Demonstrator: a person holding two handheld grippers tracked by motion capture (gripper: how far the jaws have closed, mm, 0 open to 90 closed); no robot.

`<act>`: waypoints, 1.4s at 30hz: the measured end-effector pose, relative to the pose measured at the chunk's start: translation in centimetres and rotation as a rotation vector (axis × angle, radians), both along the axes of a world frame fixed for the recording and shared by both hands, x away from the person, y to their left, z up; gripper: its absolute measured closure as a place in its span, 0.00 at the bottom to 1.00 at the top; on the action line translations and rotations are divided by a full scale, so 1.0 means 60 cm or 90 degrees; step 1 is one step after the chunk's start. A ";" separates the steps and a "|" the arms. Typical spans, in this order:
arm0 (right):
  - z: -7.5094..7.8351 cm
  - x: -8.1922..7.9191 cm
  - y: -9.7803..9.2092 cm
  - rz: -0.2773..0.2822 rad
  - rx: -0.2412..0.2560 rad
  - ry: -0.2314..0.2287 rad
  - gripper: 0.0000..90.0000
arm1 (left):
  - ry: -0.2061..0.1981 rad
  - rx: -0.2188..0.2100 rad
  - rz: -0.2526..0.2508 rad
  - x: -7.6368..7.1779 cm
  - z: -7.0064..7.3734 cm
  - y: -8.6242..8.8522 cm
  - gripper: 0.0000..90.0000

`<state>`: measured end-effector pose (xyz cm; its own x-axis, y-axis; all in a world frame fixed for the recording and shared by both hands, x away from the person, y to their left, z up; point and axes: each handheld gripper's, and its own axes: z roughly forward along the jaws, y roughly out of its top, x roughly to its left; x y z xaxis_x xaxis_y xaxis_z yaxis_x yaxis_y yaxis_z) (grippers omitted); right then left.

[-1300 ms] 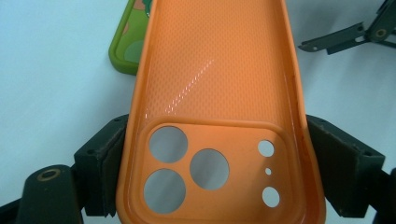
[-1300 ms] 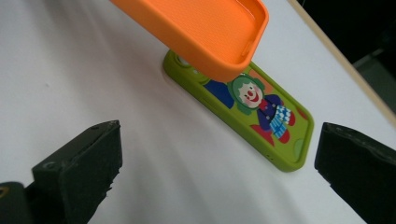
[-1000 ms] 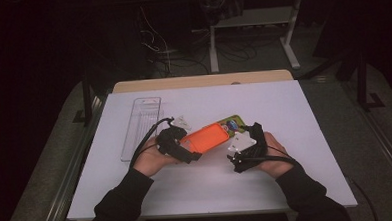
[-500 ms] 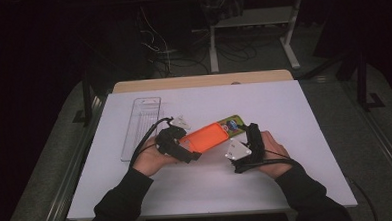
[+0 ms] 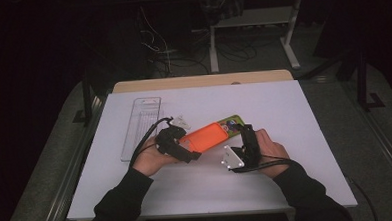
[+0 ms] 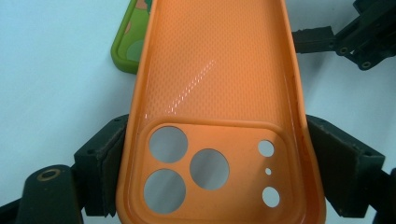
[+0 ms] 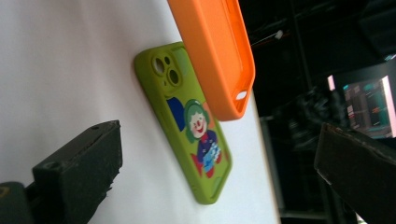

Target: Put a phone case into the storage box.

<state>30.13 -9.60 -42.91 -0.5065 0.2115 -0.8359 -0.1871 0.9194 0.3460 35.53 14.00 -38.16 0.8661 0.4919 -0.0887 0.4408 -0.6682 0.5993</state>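
Gripping the orange case (image 6: 219,107) by its two long edges near the camera cut-outs, the left gripper (image 6: 219,186) has its jaws clamped on it, one pad pressed against each side. In that gripper's view the case shows its hollow inside, with three large round holes and three small ones in the raised camera panel. In the high view the orange case (image 5: 205,136) sits slanted near the middle of the white table (image 5: 294,116), running up and to the right from the left gripper (image 5: 175,141). In the right gripper view the orange case (image 7: 215,51) is lifted off the table, its far end over the green case (image 7: 187,121).

The green case lies flat on the table with its printed back up: a clown figure, and camera holes at one corner. In the high view the green case (image 5: 233,123) peeks out at the far end of the orange one.

The right gripper (image 7: 219,177) has its jaws spread wide, holding nothing, with the green case lying beyond the gap between them. In the high view the right gripper (image 5: 245,138) is just right of the orange case.

A clear tray (image 5: 140,125) lies at the left of the table, apart from both cases.
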 end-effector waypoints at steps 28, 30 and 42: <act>-0.029 -0.015 0.056 0.093 -0.089 -0.198 0.29 | 0.007 -0.006 0.009 0.001 -0.001 -0.001 0.18; -0.032 -0.014 0.060 0.092 -0.095 -0.207 0.34 | 0.006 -0.006 0.008 0.001 -0.001 -0.001 0.18; -0.042 -0.012 0.066 0.090 -0.112 -0.218 0.63 | 0.007 -0.007 0.008 0.001 0.000 0.000 0.18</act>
